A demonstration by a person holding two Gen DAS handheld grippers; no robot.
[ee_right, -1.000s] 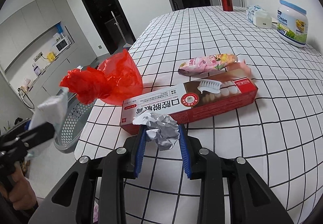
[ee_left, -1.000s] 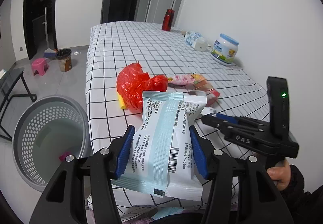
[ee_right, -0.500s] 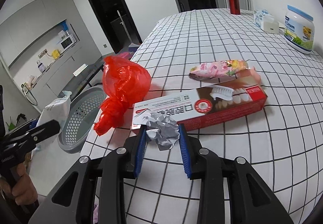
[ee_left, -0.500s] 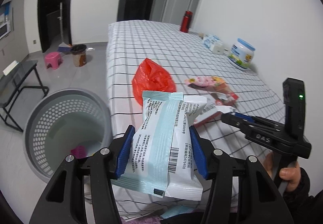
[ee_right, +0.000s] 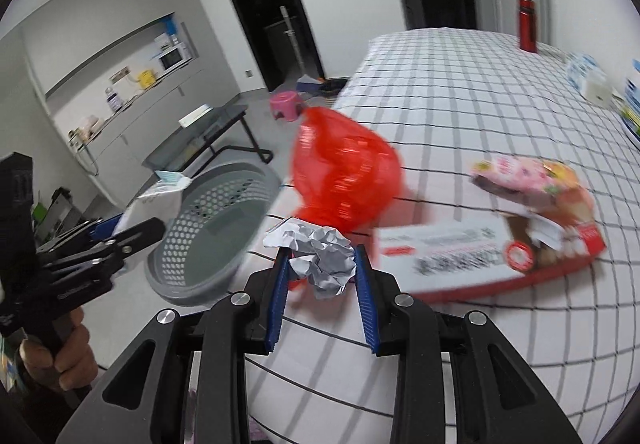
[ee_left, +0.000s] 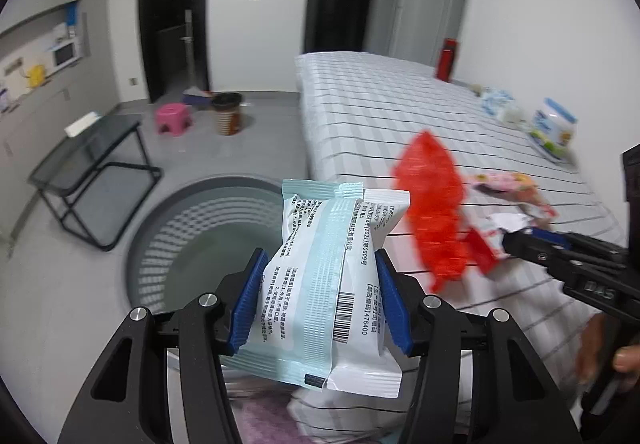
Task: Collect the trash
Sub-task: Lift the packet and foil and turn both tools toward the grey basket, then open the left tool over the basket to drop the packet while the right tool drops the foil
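Both grippers' packet [ee_left: 328,276] and paper [ee_right: 324,256] hide tabletop.

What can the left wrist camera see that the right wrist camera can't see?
Only the left wrist view shows the printed side and barcode of the white and blue packet clamped in the left hand-held gripper. Only the right wrist view shows the crumpled paper ball up close in the right hand-held gripper, and the toothpaste box in full. Both show the grey basket, the red plastic bag and the checked tablecloth.
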